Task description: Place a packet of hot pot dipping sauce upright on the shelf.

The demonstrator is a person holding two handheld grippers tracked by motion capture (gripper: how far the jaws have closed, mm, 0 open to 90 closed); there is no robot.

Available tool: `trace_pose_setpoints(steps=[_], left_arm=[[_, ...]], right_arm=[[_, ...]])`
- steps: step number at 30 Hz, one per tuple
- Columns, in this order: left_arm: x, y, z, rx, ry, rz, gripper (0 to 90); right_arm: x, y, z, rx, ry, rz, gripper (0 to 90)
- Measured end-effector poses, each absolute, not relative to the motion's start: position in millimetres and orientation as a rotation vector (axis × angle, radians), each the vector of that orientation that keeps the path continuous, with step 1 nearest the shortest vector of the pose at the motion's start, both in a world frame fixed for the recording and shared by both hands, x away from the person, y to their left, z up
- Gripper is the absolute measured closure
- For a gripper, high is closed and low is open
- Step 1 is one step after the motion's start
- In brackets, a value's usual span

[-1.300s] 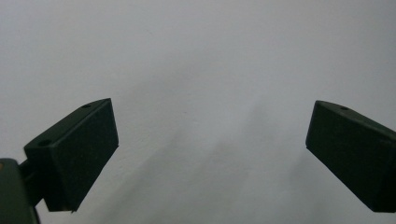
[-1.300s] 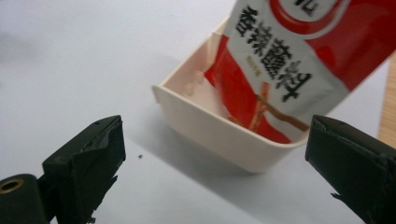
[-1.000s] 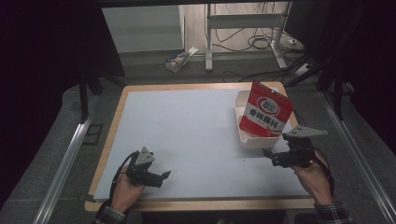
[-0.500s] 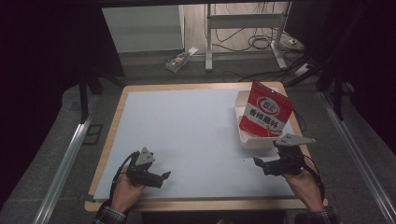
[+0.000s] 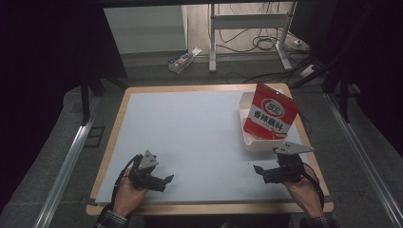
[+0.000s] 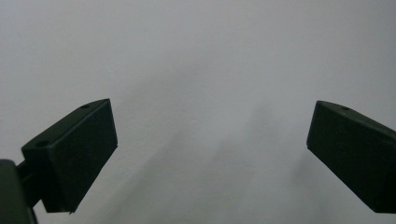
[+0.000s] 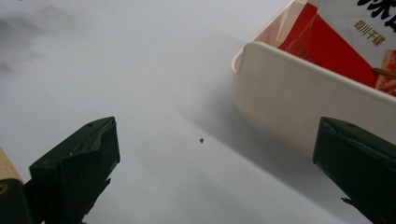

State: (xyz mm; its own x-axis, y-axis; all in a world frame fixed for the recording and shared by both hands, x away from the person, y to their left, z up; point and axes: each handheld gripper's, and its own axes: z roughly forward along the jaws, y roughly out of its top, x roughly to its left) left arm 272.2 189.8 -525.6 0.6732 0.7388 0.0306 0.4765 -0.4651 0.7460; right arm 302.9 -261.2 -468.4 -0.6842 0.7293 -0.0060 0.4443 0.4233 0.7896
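So in the high view your right gripper (image 5: 266, 172) is sitting at the lower right of the frame, low over the worktop (image 5: 190, 133), and the red snack bag (image 5: 270, 113) is up and a bit to the right of it, near but not touching. The bag is standing in a cream tray (image 5: 259, 144) at the right edge of the worktop, and the tray's near wall is just above the gripper's grey plate in that shot. In the right gripper view the tray (image 7: 299, 100) is taking up the upper right, its pale rounded corner sticking out toward the middle, and the bag (image 7: 345, 42) is peeking over the rim at the top right. The right jaw is overlapping the tray's lower wall in the picture, but you're not gripping anything: the jaws are spread wide with bare worktop and one tiny dark speck (image 7: 201, 139) between them.

The bag is looking glossy red with a white round logo near the top and white characters across the middle, leaning tilted with its top toward the upper right.

Your left gripper (image 5: 159, 180) is hanging out at the lower left, well apart from the bag, jaws also wide open over plain grey surface in the left gripper view.
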Motion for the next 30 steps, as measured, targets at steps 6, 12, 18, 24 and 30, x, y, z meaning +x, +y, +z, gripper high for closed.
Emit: trace_pose_setpoints(steps=[6, 12, 18, 24, 30], left_arm=[[271.8, 189.8, -525.3, 2.146, 0.927, 0.457, 1.8], [271.6, 189.4, -525.3, 2.137, 0.925, 0.448, 1.7], [271.6, 189.4, -525.7, 2.137, 0.920, 0.448, 1.9], [272.0, 187.9, -527.7, 2.160, 0.901, 0.452, 2.8], [272.0, 188.0, -527.8, 2.155, 0.893, 0.448, 2.7]], right_arm=[[303.2, -260.9, -476.8, 1.007, 2.343, 1.132, 0.3], [302.4, -257.9, -487.3, 0.999, 2.363, 1.100, 0.3], [301.9, -255.7, -494.6, 0.976, 2.370, 1.063, 0.1], [303.9, -255.1, -502.5, 0.972, 2.388, 1.037, 0.0], [306.4, -255.1, -507.4, 0.976, 2.406, 1.020, 0.0]])
